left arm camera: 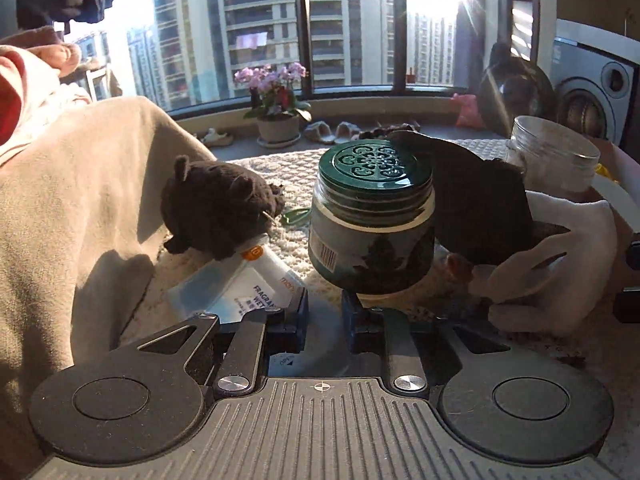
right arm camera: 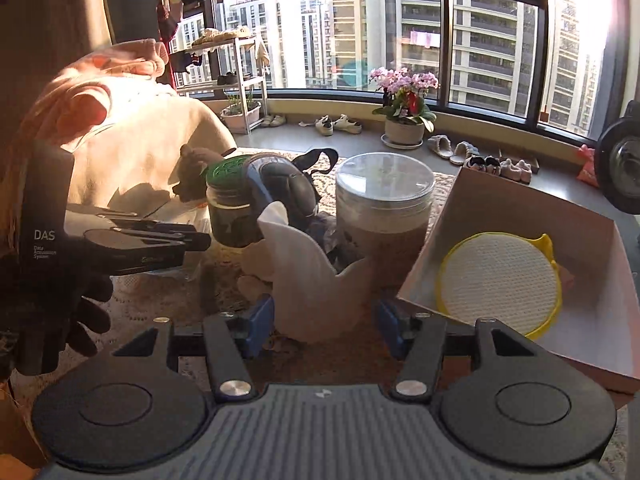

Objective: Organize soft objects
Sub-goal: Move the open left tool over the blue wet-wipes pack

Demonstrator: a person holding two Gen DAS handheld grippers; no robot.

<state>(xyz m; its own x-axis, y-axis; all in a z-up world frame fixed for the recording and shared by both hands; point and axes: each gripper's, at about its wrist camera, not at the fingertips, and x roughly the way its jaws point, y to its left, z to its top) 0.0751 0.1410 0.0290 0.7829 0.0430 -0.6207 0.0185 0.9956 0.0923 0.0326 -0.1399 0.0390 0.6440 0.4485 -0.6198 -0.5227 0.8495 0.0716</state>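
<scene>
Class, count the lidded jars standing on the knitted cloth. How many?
2: the green-lidded jar beside the left gripper, and the clear-lidded jar next to the cardboard box. Others may be hidden.

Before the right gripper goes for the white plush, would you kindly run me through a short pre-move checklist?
1. Right gripper open: ok.
2. White plush lined up between its fingers: ok, just ahead of the tips.
3. Box has free room beside the yellow round pad: ok.
4. Clear jar close behind the plush, knock risk: not ok.
5. Left gripper empty: ok, fingers narrowly apart.
6. Dark cloth free of the plush: cannot tell.
</scene>
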